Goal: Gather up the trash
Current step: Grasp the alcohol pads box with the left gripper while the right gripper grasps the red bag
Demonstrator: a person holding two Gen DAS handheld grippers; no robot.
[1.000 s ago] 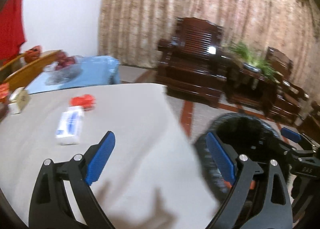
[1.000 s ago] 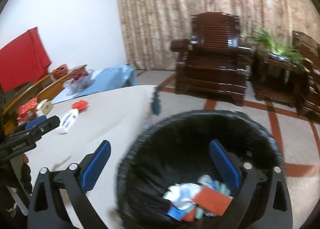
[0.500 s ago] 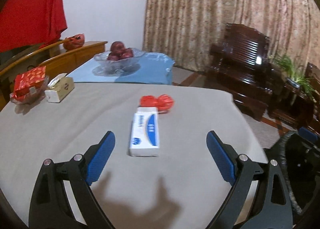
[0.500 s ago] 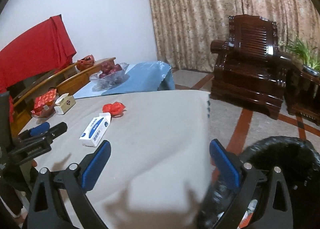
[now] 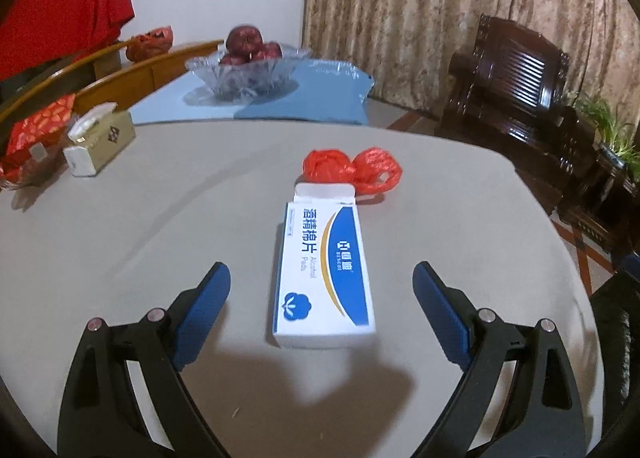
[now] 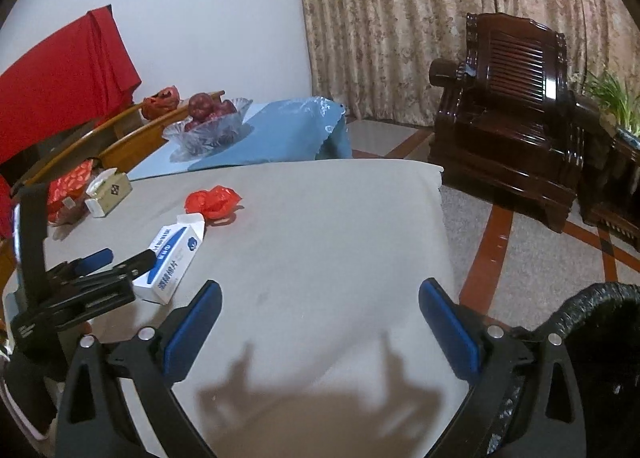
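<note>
Across the room, a patterned beige curtain (image 6: 420,18) hangs in heavy folds behind a dark carved wooden armchair (image 6: 516,106), and the floor shows grey tile with red-brown bands. Nearer, a wide counter (image 5: 120,242) with a matte grey, cloth-like top and rounded corners fills both views. Beyond its far edge lies a glossy blue cloth (image 5: 304,98) carrying a cut-glass bowl (image 5: 248,74) of dark red fruit. A red fabric (image 6: 60,82) drapes at the left, cut off by the lens rim.

At the counter's right edge, a black-lined trash bin (image 6: 600,358) is only partly in view; its contents cannot be seen.

Over the counter's near part, the left gripper (image 5: 320,298) hangs with its blue-padded jaws spread wide, either side of a white and blue cardboard box (image 5: 324,266) that lies flat near the counter's middle, its far flap open; the pads do not touch it. The right gripper (image 6: 318,316) is likewise spread apart, empty, above bare counter toward the right edge.

Just beyond the box, touching or nearly so, sits a crumpled red plastic bag (image 5: 352,170). Toward the left edge stand a small beige tissue box (image 5: 100,138) and a red patterned packet (image 5: 36,130), half cut off.
</note>
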